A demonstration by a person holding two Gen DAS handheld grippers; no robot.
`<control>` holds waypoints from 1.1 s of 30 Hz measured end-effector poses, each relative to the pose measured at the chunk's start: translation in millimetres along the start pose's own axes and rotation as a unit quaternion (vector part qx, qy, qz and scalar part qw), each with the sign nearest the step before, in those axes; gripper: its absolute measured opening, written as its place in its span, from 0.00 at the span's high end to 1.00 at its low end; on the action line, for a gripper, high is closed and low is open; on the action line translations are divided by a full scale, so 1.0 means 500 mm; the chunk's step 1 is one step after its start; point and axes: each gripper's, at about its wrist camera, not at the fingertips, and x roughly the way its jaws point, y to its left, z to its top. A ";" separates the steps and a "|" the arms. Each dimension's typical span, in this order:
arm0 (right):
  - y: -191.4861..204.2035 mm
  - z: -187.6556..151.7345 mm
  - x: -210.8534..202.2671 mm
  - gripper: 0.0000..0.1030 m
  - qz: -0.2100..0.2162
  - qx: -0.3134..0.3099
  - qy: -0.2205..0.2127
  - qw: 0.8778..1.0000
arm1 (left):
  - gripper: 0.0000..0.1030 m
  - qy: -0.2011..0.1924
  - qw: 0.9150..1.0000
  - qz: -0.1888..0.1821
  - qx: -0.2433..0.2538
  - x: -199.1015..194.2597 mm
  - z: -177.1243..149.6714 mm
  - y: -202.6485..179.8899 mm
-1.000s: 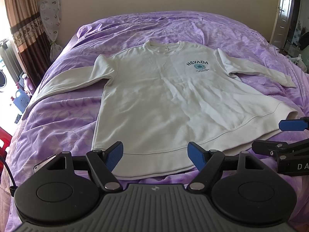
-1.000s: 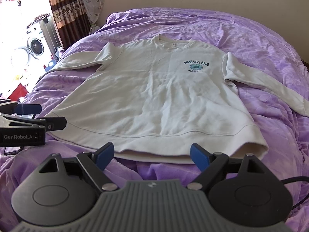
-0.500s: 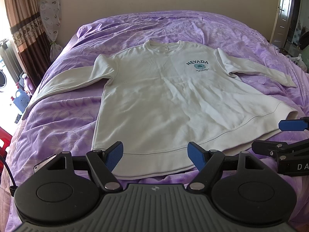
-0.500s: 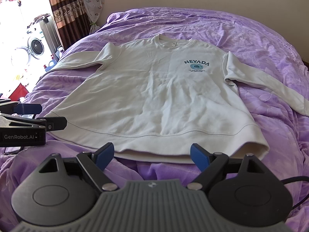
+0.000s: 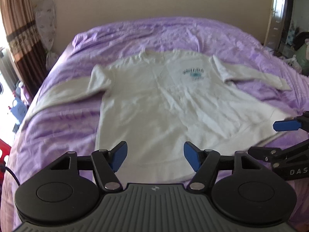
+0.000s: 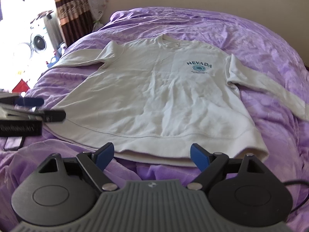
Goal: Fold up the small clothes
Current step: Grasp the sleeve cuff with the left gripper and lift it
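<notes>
Purple bedspread [image 6: 251,38]; striped curtain [image 6: 65,5] left; washing machine [image 6: 38,41]; phone [image 6: 13,142] on bed.

Daylight floods in from the window [image 6: 17,19] far left of the jaws, blown out to white in the right wrist view. The left wrist view is motion-blurred (the sweatshirt [image 5: 164,100] print is unreadable there). Fisheye bending curves the bed [image 6: 260,44] edges and walls.

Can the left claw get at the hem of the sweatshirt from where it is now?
Probably yes. The left claw hangs just over the hem of the sweatshirt, jaws closing with no cloth gripped yet. Nothing lies between them, and the right claw stays further along the hem.
</notes>
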 end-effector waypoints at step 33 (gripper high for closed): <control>-0.133 0.450 0.265 0.70 -0.073 -0.014 -0.152 0.986 | 0.35 -0.064 0.906 0.022 -0.419 0.074 0.050 0.804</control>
